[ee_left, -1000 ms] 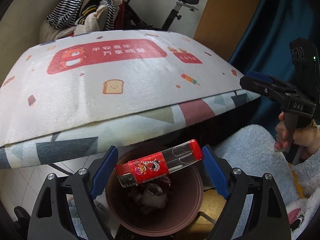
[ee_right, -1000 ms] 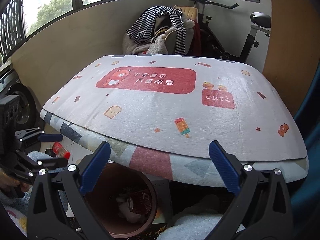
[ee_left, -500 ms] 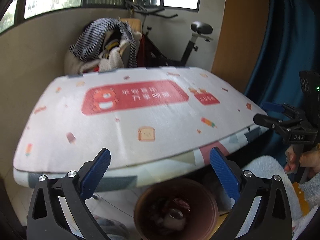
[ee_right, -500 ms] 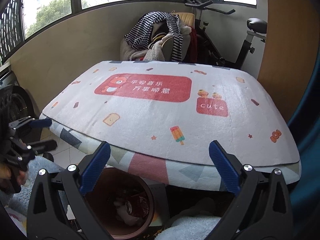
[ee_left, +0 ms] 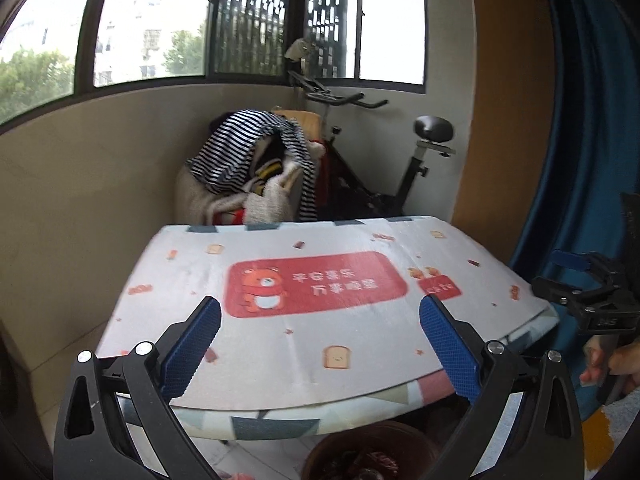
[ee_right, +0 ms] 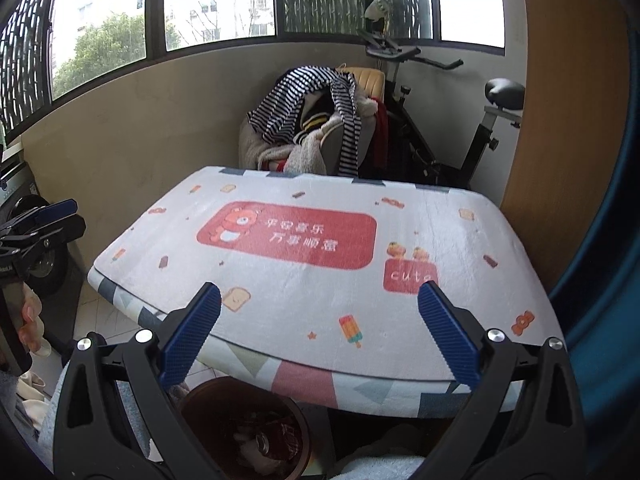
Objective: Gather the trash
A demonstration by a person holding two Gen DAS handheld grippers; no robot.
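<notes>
A brown round bin [ee_right: 244, 428] with trash inside stands on the floor under the near edge of the table; its rim shows at the bottom of the left wrist view [ee_left: 368, 456]. My left gripper [ee_left: 320, 344] is open and empty, raised over the table's near edge. My right gripper [ee_right: 318, 332] is open and empty above the table edge and the bin. Each gripper shows in the other's view: the right gripper at the right [ee_left: 580, 280], the left gripper at the left [ee_right: 44, 224].
A table with a white printed cloth [ee_right: 320, 248] fills the middle. Behind it stand a chair heaped with striped clothes [ee_right: 316, 120] and an exercise bike [ee_right: 460, 120]. A blue curtain [ee_left: 580, 120] hangs at the right. A pale fluffy rug [ee_right: 380, 468] lies by the bin.
My left gripper let go of the red lighter into the bin, opened wide, and rose from over the bin up above the table. My right gripper rose slightly.
</notes>
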